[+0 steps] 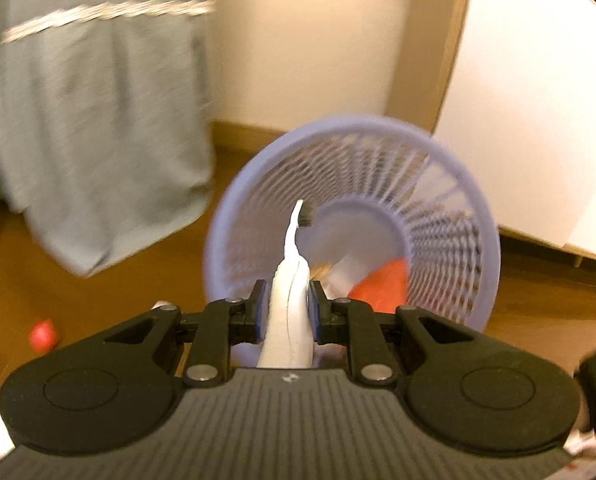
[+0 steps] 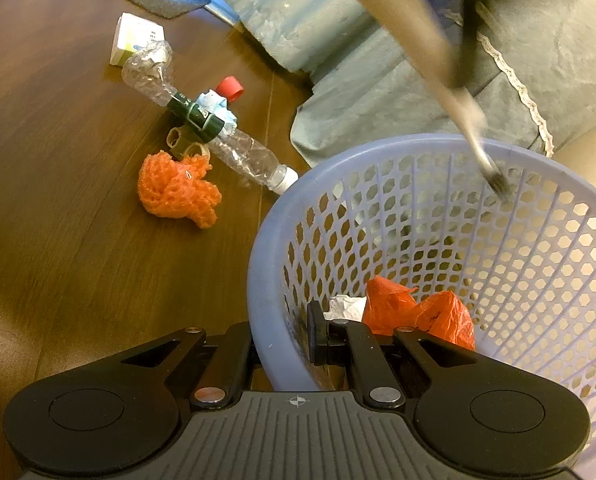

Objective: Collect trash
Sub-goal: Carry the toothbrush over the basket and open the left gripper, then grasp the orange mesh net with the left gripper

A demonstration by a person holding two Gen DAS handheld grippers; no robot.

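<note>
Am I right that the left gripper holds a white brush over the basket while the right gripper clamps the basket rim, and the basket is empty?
Not empty. The right wrist view shows orange plastic and white paper inside the basket. The left gripper does hold the brush, and the right gripper clamps the rim.

Basket (image 2: 449,240) on floor (image 2: 58,240), bag (image 2: 417,312) and tissue (image 2: 345,306) inside it, bottle (image 2: 202,132) left of basket, net (image 2: 178,188) before bottle, box (image 2: 138,38) behind bottle, cloth (image 2: 377,92) behind basket.
</note>
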